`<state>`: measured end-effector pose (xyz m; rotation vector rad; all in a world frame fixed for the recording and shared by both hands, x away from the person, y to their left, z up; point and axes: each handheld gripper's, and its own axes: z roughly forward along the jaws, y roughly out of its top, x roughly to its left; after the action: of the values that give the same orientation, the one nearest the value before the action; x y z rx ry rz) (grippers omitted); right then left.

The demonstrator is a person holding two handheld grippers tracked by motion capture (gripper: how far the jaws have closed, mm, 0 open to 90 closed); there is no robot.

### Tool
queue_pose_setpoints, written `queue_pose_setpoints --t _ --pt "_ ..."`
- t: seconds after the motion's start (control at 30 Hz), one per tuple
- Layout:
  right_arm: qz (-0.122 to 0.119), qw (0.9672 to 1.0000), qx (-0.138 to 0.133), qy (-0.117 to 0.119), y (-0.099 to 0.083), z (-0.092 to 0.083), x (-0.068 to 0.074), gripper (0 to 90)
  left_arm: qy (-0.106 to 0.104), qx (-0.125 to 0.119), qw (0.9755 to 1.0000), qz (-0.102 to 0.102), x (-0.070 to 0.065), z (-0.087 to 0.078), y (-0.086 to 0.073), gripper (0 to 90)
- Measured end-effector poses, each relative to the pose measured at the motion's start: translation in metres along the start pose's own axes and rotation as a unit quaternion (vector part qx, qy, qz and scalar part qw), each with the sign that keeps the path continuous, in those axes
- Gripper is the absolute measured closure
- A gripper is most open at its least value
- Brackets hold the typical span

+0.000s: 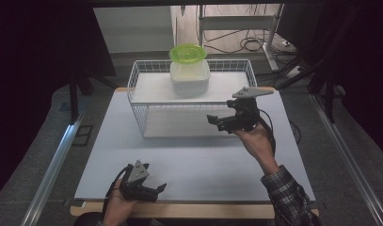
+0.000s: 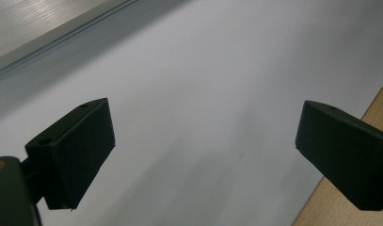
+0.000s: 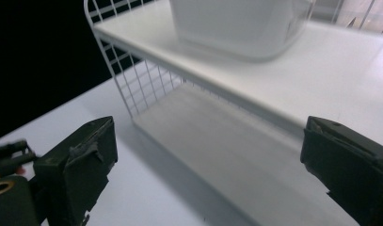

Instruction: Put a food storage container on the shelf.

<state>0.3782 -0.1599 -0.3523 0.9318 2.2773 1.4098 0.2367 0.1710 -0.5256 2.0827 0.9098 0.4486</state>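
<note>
A white wire rack [image 1: 137, 94] with two shelves stands at the back middle of the white table top [image 1: 194, 165]. On its upper shelf sits a white square container [image 1: 190, 77] with a green bowl [image 1: 187, 52] on top. My right gripper [image 1: 215, 122] hovers open at the rack's front right, level with the gap between the shelves. In the right gripper view its jaws stand wide apart [image 3: 208, 174], facing the lower shelf [image 3: 227, 141], with the container [image 3: 236, 23] above. My left gripper [image 1: 158, 192] rests open near the table's front edge, its jaws apart [image 2: 203, 155] over bare table.
A wooden edge [image 1: 203, 210] runs along the table's front and also appears in the left gripper view [image 2: 339, 207]. Aluminium rails flank the table at left [image 1: 52, 165] and right [image 1: 349, 160]. Cables lie on the floor behind the rack [image 1: 250, 44].
</note>
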Motion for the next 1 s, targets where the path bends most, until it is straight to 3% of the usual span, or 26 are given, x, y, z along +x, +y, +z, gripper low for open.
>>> queue_pose_setpoints --t 0.13,0.3,0.6,1.0 --pt "-0.013 0.9997 -0.001 -0.02 -0.026 -0.003 0.001 4.1 -0.002 0.0 1.0 0.001 0.0 0.0 0.0 4.6" --pt "0.001 0.9998 0.001 -0.021 -0.057 -0.009 -0.002 3.1 -0.003 0.0 1.0 0.001 0.0 0.0 0.0 4.5" --pt "-0.012 0.9985 0.015 -0.051 -0.104 -0.014 0.004 1.3 -0.002 -0.002 1.0 0.003 0.0 0.001 0.0 4.2" --pt "-0.006 0.9948 0.079 -0.065 -0.162 -0.013 0.008 0.0 -0.009 0.003 0.9999 0.003 0.0 0.003 -0.002 3.5"
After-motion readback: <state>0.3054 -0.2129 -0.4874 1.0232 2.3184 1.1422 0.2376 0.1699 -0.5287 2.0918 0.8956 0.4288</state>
